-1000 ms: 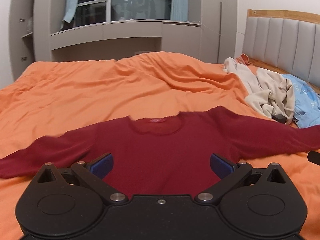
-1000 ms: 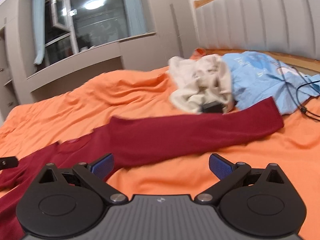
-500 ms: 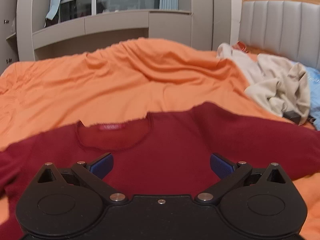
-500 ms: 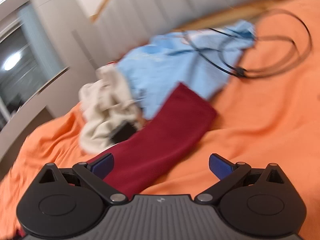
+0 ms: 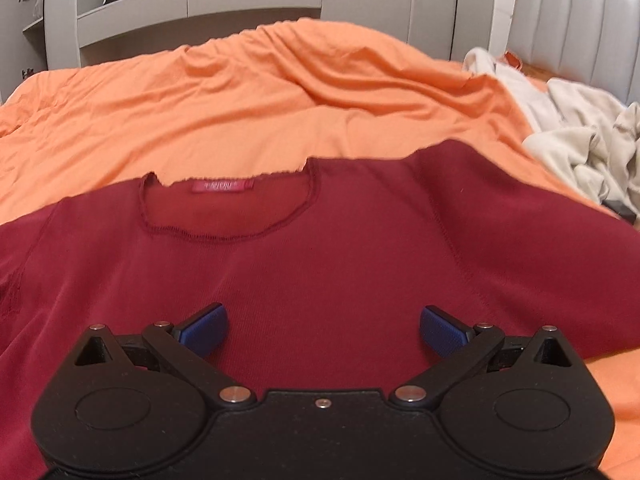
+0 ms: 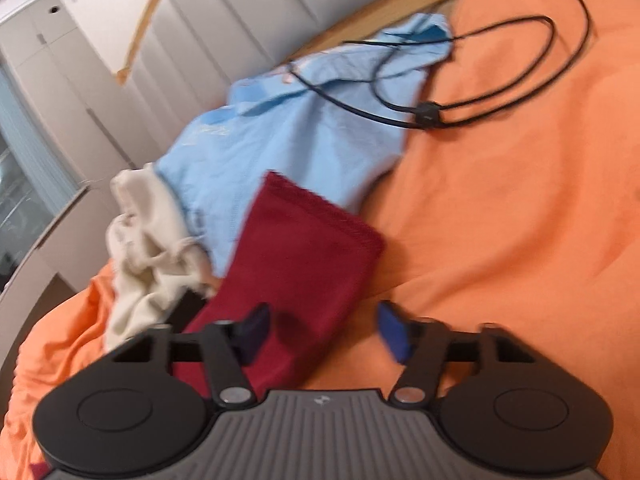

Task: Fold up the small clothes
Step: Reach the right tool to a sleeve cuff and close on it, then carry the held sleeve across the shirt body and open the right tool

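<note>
A dark red long-sleeved top [image 5: 320, 264] lies flat on the orange bed cover [image 5: 240, 92], neckline and pink label away from me. My left gripper [image 5: 322, 330] is open and hovers over the chest of the top, jaws wide apart. In the right wrist view the top's sleeve end [image 6: 304, 248] lies between the jaws of my right gripper [image 6: 324, 330], which is still open but with its jaws closer together; the left pad sits over the sleeve, the right over bare cover.
A beige garment [image 5: 580, 136] [image 6: 148, 256] and a light blue garment [image 6: 288, 120] are heaped near the padded headboard [image 6: 248, 20]. A black cable loop [image 6: 500, 64] lies on the cover beyond the sleeve. Grey cabinets [image 5: 200, 4] stand behind the bed.
My left gripper has moved forward and lower over the top's chest. My right gripper has swung right along the sleeve to its cuff, and its jaws have narrowed.
</note>
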Tool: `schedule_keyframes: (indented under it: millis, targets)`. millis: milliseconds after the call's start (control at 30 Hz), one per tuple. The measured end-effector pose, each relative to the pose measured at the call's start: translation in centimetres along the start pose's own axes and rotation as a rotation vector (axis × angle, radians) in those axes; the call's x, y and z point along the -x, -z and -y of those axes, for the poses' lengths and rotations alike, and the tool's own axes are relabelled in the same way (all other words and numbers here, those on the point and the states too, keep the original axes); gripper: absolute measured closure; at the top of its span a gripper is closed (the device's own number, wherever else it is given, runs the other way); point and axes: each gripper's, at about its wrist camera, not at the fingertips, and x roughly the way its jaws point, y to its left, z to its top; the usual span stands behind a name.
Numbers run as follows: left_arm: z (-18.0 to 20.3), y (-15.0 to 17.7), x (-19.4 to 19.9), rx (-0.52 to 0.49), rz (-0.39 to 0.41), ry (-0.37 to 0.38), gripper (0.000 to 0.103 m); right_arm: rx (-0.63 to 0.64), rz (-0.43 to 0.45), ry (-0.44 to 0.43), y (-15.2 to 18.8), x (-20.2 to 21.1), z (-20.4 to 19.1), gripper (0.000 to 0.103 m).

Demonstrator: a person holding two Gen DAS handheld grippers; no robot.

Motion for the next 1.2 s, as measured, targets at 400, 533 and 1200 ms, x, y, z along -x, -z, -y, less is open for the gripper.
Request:
schedule_keyframes:
  millis: [400,533,1200]
  targets:
    - [-1.6,-1.7,3.5,-0.016,0.003,-0.046,0.000,0.076,0.081,-0.045,-0.1,2.2,-2.1,0.098]
    - [-3.7,-2.5,6.0,-0.001,0.005,-0.070,0.000,0.172,0.134,-0.095,-0.1,4.4,-5.0,0.098]
    - [-20.9,-0.7,14.6,0.296,0.024,-0.167,0.000,0.958,0.085,-0.728,15.6,17.5,-29.2,0.098]
